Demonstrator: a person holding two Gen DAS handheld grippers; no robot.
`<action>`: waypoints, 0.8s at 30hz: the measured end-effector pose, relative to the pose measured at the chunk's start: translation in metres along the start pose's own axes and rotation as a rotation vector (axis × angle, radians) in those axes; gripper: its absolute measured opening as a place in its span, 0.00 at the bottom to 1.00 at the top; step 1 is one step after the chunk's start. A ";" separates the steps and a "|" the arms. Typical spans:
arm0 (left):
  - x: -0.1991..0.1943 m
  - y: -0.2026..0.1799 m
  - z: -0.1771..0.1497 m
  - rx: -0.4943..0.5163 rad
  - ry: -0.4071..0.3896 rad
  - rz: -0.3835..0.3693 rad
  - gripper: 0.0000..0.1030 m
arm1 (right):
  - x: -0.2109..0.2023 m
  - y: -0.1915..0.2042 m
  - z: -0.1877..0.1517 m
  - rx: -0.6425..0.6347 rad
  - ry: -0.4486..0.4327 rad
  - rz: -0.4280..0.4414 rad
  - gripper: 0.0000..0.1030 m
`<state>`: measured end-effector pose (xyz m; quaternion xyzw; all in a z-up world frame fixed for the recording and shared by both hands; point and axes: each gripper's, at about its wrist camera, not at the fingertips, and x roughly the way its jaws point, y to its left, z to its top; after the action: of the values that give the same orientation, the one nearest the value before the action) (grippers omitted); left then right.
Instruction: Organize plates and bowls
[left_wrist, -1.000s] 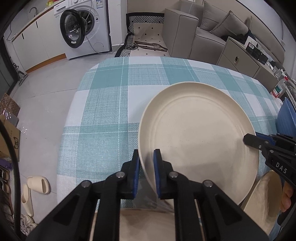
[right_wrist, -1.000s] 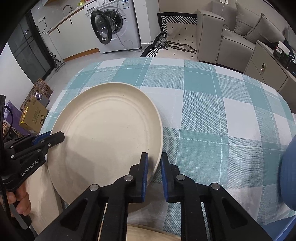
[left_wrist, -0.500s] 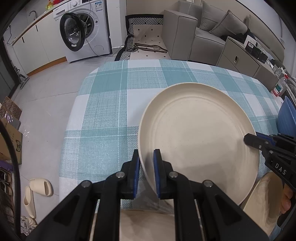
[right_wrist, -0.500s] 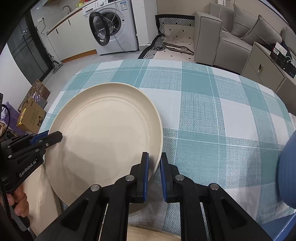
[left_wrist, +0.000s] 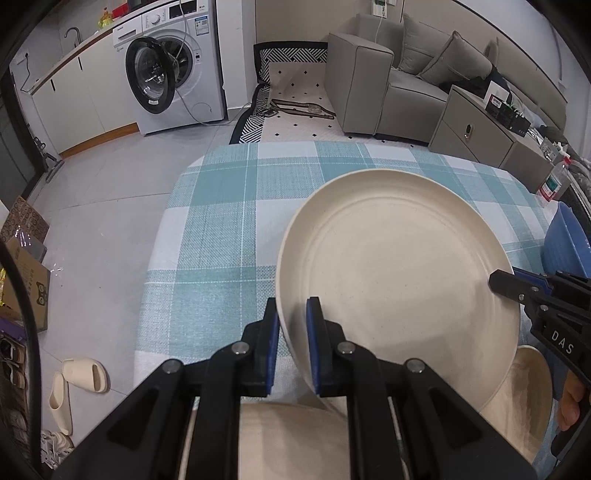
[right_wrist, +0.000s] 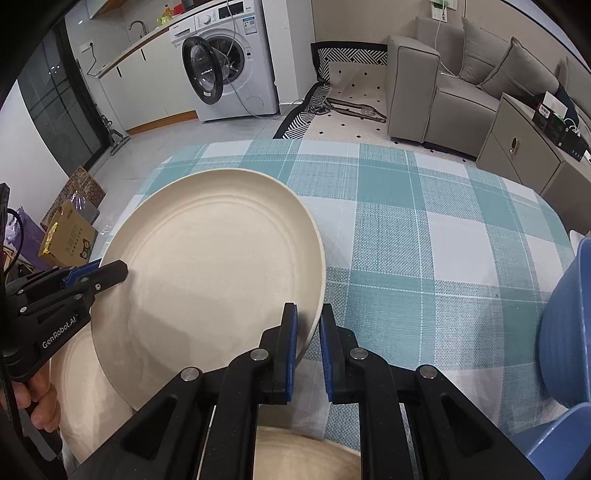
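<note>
A large cream plate (left_wrist: 399, 273) (right_wrist: 214, 273) hangs above the checked tablecloth, held from both sides. My left gripper (left_wrist: 291, 314) is shut on its left rim; it also shows at the left of the right wrist view (right_wrist: 122, 271). My right gripper (right_wrist: 308, 321) is shut on the plate's right rim and shows at the right of the left wrist view (left_wrist: 496, 282). Under the plate lie more cream plates (left_wrist: 524, 402) (right_wrist: 85, 398), partly hidden. A blue bowl (right_wrist: 565, 325) (left_wrist: 563, 243) stands at the right.
The table (left_wrist: 221, 229) wears a teal and white checked cloth (right_wrist: 424, 236). Beyond its far edge are a washing machine (left_wrist: 173, 66), a grey sofa (left_wrist: 388, 81) and a low cabinet (left_wrist: 476, 125). Slippers (left_wrist: 85, 374) and cardboard boxes (right_wrist: 68, 236) lie on the floor at the left.
Both grippers have risen a little with the cream plate; the table and room look slightly farther away. The grips have not changed.
</note>
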<state>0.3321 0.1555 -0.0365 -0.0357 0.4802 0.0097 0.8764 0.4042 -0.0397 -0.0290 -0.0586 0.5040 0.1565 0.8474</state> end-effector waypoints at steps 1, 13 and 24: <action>-0.003 0.000 0.000 -0.001 -0.006 -0.001 0.12 | -0.004 0.000 0.000 -0.001 -0.005 0.001 0.12; -0.042 -0.006 -0.008 -0.004 -0.060 0.002 0.12 | -0.038 0.002 -0.007 -0.002 -0.053 0.013 0.12; -0.070 -0.014 -0.019 -0.010 -0.101 0.002 0.12 | -0.069 0.002 -0.018 -0.006 -0.099 0.026 0.12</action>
<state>0.2791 0.1412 0.0132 -0.0394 0.4354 0.0147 0.8992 0.3585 -0.0568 0.0228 -0.0468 0.4615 0.1718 0.8691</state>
